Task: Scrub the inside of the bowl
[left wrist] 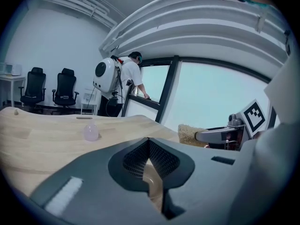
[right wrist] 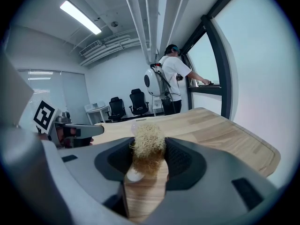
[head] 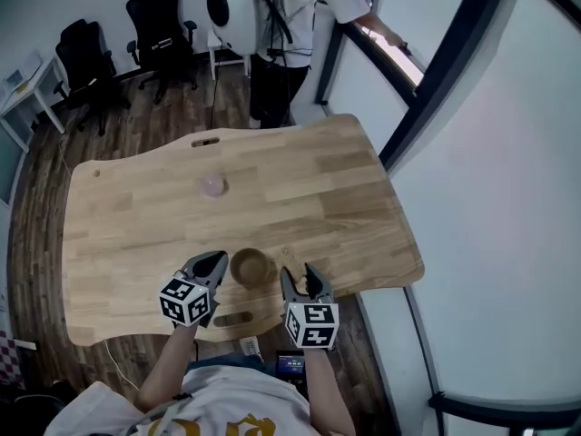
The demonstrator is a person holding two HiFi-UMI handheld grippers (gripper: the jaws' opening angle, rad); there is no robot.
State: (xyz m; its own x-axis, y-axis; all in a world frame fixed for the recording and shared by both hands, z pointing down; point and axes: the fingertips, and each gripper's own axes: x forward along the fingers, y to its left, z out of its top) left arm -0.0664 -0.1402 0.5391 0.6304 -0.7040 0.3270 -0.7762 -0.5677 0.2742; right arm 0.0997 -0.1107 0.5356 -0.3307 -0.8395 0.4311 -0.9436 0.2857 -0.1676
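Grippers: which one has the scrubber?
The right gripper: its jaws are shut on the straw-coloured scrubber. The left gripper has no scrubber; its jaws have only the wooden bowl between them.

Wood floor (head: 136,121), black office chairs (head: 159,21)

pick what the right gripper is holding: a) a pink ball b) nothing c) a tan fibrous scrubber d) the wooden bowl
C: the right gripper view shows the right gripper shut on a tan fibrous scrubber, while the pink ball lies farther off on the table and the wooden bowl sits between the two grippers.
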